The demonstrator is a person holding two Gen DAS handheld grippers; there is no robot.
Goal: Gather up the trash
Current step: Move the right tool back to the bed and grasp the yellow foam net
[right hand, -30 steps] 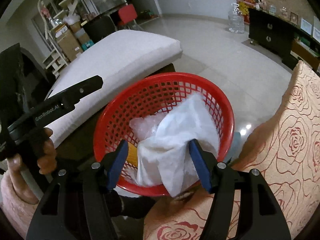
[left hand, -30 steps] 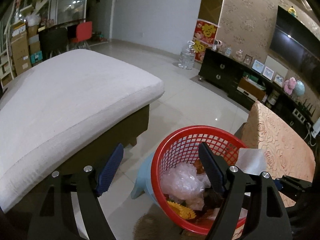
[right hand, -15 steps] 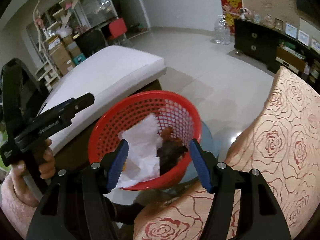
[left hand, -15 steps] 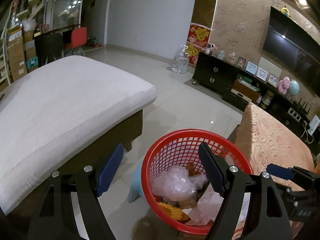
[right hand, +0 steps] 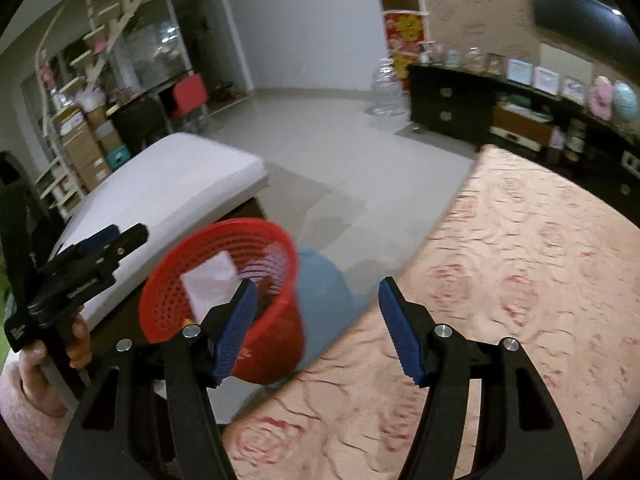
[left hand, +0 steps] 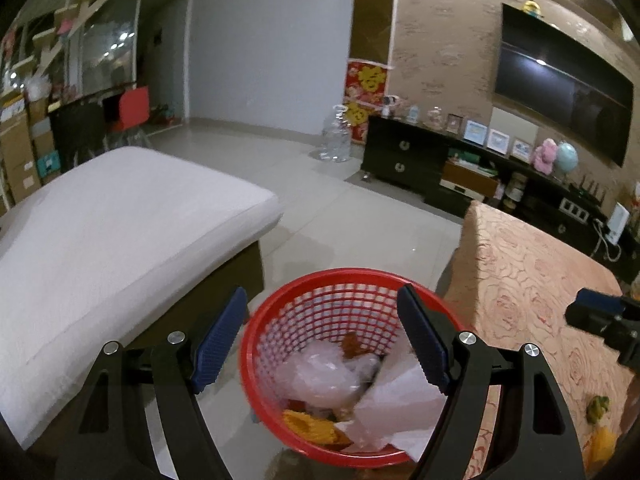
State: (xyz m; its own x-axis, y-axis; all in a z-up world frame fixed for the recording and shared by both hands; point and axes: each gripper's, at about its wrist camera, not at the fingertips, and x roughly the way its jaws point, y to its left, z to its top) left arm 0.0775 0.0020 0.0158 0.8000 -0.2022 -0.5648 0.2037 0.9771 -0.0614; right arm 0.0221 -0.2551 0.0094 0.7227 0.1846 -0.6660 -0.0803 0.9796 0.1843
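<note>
A red mesh basket (left hand: 348, 274) stands on a blue stool (right hand: 324, 292) between the sofa and the table. In it lie clear plastic (left hand: 316, 376), a white tissue (left hand: 396, 400) and an orange scrap (left hand: 312, 426). My left gripper (left hand: 322, 292) hangs open and empty just above the basket's near side. My right gripper (right hand: 318, 283) is open and empty too. It sits to the right of the basket (right hand: 272, 344), over the table's edge. The white tissue (right hand: 210, 284) shows inside the basket.
A white-cushioned sofa (left hand: 120, 232) is on the left, and a table with a rose-patterned cloth (left hand: 520, 280) on the right. Small green (left hand: 598, 404) and orange (left hand: 604, 440) bits lie on the cloth. A dark TV cabinet (left hand: 420, 160) lines the far wall across tiled floor.
The white tissue that was between my right fingers now lies in the basket. My right gripper has drawn back and up, towards the table. My left gripper has pulled back a little.
</note>
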